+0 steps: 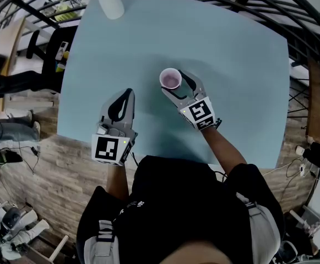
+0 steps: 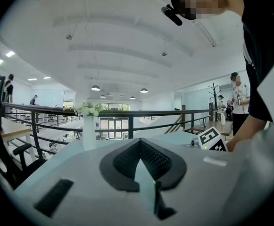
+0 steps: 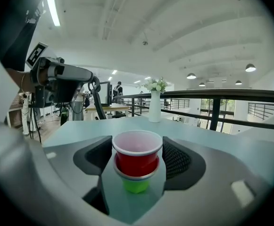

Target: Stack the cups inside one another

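The stacking looks all but done. The red cup [image 3: 137, 166] sits nested in the green cup [image 3: 136, 186], only the green one's rim and lower part showing beneath it. The pair stands upright between the jaws of the right claw [image 3: 137, 149], about midway along them. The jaws are closed in until the pads lie against the red cup's sides, so the claw appears to have hold of the stack by the upper cup. Whether the green base rests on the counter [image 1: 231, 65] or hangs just above it, I cannot tell.

The left claw [image 2: 140, 145] lies off to the right claw's left, well apart from the cups. Its jaws are together at the tips with nothing between them.

No other loose cup shows on the counter. The only other thing on it is a white vase [image 1: 110, 4], far ahead of both claws near the far edge.

As I judge it, what remains is to make sure the stack stands on the counter, part the right jaws and draw back without tipping the cups.
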`<act>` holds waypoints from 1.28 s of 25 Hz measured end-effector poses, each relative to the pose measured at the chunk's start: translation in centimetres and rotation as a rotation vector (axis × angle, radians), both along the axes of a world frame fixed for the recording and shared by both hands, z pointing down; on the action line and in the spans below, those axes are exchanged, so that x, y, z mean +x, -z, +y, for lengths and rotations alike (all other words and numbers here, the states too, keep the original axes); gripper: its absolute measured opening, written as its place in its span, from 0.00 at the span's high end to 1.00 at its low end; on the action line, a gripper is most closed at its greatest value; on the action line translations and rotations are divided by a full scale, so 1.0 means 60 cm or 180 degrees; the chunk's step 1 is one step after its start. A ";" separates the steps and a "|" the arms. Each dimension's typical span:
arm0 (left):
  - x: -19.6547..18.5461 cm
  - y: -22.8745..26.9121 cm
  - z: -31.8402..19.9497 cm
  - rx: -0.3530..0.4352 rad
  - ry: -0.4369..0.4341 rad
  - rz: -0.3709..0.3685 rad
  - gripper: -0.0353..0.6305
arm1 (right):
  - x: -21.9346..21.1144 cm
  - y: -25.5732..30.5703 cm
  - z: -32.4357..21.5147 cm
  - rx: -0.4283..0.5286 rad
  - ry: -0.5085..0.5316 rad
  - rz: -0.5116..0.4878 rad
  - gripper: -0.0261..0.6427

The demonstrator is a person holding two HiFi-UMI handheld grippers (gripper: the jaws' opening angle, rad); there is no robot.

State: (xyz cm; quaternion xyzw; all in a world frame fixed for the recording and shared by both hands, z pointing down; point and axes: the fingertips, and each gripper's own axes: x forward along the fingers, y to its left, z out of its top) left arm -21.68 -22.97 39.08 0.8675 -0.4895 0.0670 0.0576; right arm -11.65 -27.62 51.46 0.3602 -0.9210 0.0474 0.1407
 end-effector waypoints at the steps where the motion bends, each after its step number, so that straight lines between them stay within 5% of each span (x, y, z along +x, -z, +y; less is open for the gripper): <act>1: 0.000 0.000 0.001 0.0000 0.0001 0.0000 0.97 | 0.000 -0.003 0.001 -0.0018 -0.0001 0.0017 0.46; 20: 0.007 0.001 0.009 0.0016 0.0000 -0.0010 0.97 | 0.008 -0.029 0.005 -0.0086 -0.0014 0.0141 0.44; 26: 0.011 0.005 0.008 0.0048 -0.0031 -0.0021 0.97 | 0.015 0.023 0.006 0.0023 -0.0077 -0.0064 0.45; 32: 0.038 0.020 0.004 0.0135 -0.0122 0.0023 0.97 | 0.054 0.133 0.015 0.0285 -0.0218 -0.0607 0.69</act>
